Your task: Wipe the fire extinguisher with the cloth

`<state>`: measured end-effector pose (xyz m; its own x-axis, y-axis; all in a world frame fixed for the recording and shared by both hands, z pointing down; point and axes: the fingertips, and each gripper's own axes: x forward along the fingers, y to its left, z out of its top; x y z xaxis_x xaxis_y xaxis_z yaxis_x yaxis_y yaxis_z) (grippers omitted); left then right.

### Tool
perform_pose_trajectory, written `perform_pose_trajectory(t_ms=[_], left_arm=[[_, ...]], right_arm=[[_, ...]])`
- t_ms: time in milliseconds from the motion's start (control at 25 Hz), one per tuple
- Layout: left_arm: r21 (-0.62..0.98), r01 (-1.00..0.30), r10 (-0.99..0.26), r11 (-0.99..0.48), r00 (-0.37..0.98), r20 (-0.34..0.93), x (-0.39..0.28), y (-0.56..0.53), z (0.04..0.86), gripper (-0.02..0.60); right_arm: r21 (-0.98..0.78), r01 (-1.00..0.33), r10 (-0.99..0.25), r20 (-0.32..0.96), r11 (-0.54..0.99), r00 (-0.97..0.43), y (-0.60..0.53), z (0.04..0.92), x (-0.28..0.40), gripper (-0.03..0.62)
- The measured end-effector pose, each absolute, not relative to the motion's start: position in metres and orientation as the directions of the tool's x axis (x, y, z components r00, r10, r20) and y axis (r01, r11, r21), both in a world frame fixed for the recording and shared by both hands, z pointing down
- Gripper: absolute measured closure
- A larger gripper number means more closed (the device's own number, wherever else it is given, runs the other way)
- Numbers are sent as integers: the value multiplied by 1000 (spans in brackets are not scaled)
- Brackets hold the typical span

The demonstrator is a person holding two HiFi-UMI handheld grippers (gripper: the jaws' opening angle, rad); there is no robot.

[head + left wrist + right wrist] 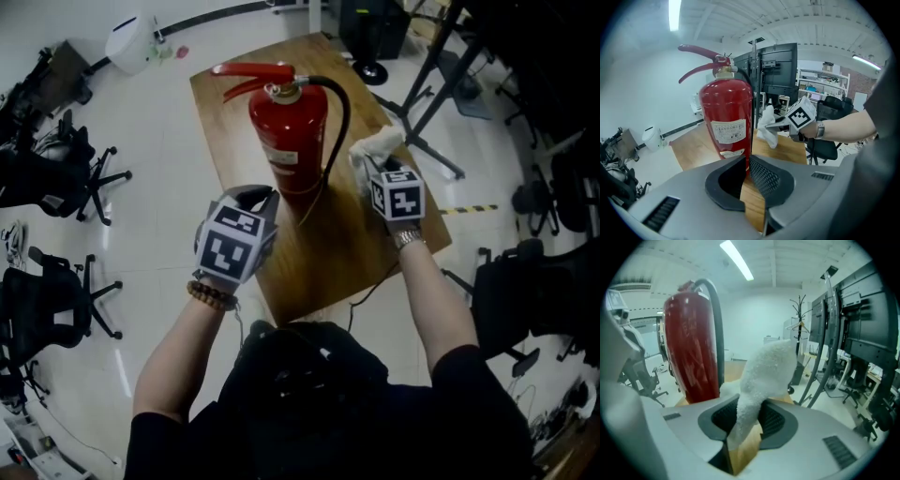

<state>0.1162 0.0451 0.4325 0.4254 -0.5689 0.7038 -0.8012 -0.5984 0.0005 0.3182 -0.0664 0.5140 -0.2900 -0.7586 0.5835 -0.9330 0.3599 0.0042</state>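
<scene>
A red fire extinguisher [287, 131] with a black hose [341, 112] stands upright on a wooden table [356, 253]. My left gripper [255, 195] is shut with nothing between its jaws, low in front of the cylinder [726, 117]; contact with it cannot be told. The left gripper [746, 161] shows its jaws closed together. My right gripper [373, 169] is shut on a white cloth [377, 143], held just right of the extinguisher and apart from it. In the right gripper view the cloth [764, 373] rises from the right gripper [743, 413], with the extinguisher [691, 348] to the left.
The table is small, with edges close on all sides. Black office chairs [56, 178] stand on the left and another chair [534, 291] on the right. A white bin [131, 42] sits at the far left. Black stand legs [427, 84] rise beyond the table.
</scene>
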Motion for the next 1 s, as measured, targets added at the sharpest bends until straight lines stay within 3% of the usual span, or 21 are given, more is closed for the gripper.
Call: perform_pose_trajectory(t_ms=[240,600,1000], left_arm=[[17,-753,-547,-658,494,676,108,52,422,571],[14,-696,-526,-718,555,644,66,65,405,571],[22,-671,-506,-742,581,637,10,73,407,571]], right_arm=[[11,-935,-859,399,354,-320,-46,390,302,459],[54,-925,-919,142,377,-366,-20,239,220,457],[90,-959,-950,190,269,-248,-44,247,180,457]])
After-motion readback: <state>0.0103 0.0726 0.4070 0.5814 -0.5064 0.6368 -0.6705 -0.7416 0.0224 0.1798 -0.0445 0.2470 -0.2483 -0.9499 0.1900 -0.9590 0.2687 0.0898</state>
